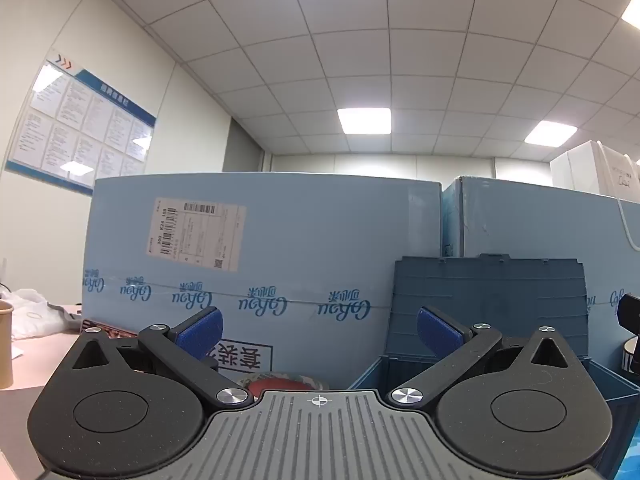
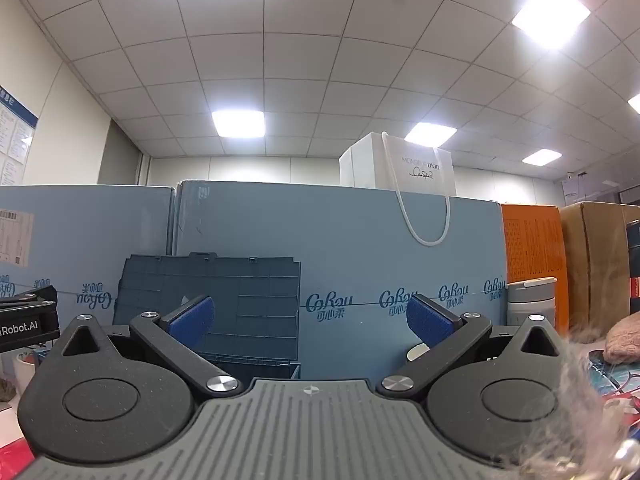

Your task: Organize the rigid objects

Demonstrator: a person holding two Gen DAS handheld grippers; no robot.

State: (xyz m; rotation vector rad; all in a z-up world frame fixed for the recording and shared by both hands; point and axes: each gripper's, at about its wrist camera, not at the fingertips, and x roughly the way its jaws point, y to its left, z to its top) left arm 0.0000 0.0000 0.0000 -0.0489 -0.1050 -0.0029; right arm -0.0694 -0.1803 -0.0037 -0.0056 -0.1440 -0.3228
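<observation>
My left gripper (image 1: 318, 330) is open and empty, its blue pads wide apart. It points at a large light-blue carton (image 1: 260, 248). A dark blue plastic storage box with its lid raised (image 1: 488, 304) stands just right of the gripper. A red-and-white round object (image 1: 280, 383) peeks out just behind the gripper body. My right gripper (image 2: 310, 322) is open and empty. It faces the same box lid (image 2: 240, 300), which stands to its left front. The other gripper shows at the left edge of the right wrist view (image 2: 24, 320).
Light-blue cartons (image 2: 340, 248) wall off the back. A white paper bag (image 2: 400, 166) sits on top. An orange box (image 2: 534, 256), a brown carton (image 2: 600, 264), a grey-white cup (image 2: 530, 302) and fluffy pink material (image 2: 624, 340) are at the right. A paper cup (image 1: 6, 344) stands at far left.
</observation>
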